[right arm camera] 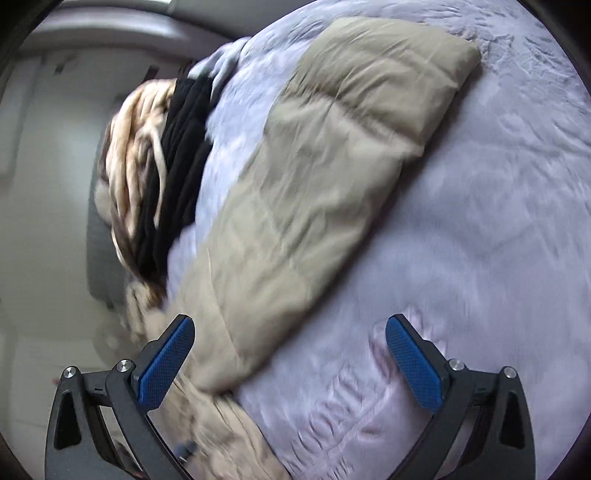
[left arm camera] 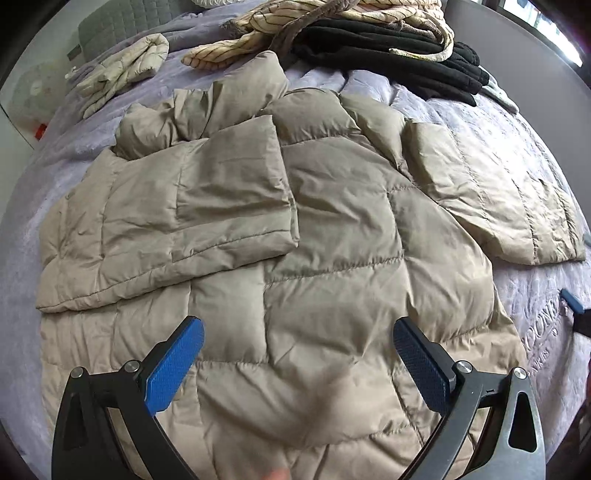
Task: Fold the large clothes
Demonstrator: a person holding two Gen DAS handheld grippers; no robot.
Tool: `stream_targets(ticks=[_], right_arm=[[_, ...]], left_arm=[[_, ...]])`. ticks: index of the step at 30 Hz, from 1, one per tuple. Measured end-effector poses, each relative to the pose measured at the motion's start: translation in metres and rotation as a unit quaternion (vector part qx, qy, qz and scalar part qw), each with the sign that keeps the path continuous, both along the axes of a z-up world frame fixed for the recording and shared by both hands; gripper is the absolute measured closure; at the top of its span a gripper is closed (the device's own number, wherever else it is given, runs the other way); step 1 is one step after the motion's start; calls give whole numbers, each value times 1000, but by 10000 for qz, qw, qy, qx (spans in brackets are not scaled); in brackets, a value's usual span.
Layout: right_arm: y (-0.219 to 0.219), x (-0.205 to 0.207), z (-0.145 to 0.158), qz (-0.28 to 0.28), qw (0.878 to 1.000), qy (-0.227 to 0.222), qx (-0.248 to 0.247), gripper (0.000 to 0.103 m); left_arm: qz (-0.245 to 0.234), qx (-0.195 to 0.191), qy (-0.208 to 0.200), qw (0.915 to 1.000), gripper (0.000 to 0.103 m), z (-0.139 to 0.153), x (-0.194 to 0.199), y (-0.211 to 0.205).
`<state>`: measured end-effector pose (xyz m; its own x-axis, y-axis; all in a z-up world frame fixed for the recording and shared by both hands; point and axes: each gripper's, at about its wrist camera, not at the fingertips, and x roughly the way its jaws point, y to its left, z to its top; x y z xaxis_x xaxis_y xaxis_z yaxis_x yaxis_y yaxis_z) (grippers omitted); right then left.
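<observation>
A large tan puffer jacket lies spread on a lavender bedspread. Its left sleeve is folded across the body; its right sleeve lies out to the right. My left gripper is open and empty, hovering over the jacket's lower part. The right wrist view is blurred: the right sleeve stretches away over the bedspread. My right gripper is open and empty, just above the sleeve's near end. A blue fingertip of the right gripper shows at the left view's right edge.
A pile of cream striped and black clothes lies at the bed's far side, also in the right wrist view. A cream quilted garment lies far left. A grey headboard stands behind.
</observation>
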<state>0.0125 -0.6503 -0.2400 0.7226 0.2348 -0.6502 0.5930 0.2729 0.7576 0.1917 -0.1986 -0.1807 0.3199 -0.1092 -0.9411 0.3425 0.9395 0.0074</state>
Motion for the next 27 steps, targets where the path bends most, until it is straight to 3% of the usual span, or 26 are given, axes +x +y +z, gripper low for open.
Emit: stream_targets(ticks=[5, 12, 17, 18, 19, 20, 21, 22, 27], right_arm=[[-34, 17, -17, -409, 9967, -417, 559, 0], [-62, 40, -34, -1054, 9808, -1019, 1284, 0], [-63, 54, -31, -1035, 9737, -1231, 1616, 5], [-62, 54, -31, -1023, 9733, -1214, 1660, 20], [-60, 58, -32, -1008, 9737, -1077, 1737, 47], [-58, 58, -33, -1007, 9740, -965, 1785, 63], [-56, 58, -35, -1015, 9734, -914, 1841, 88], [-52, 61, -34, -1017, 9717, -952, 1908, 94], [-31, 83, 1, -613, 9809, -1190, 1412, 95]], left_arm=[[-59, 8, 22, 10000, 0, -1, -1, -7], [158, -4, -105, 9998, 0, 7, 2, -6], [332, -67, -171, 9993, 0, 15, 5, 3], [360, -75, -183, 9992, 0, 17, 6, 5], [399, -85, -209, 9989, 0, 19, 7, 9], [422, -88, -231, 9988, 0, 21, 8, 12], [447, -84, -257, 9986, 0, 22, 9, 15], [488, -78, -294, 9983, 0, 24, 10, 20], [691, -106, -392, 9968, 0, 27, 16, 51]])
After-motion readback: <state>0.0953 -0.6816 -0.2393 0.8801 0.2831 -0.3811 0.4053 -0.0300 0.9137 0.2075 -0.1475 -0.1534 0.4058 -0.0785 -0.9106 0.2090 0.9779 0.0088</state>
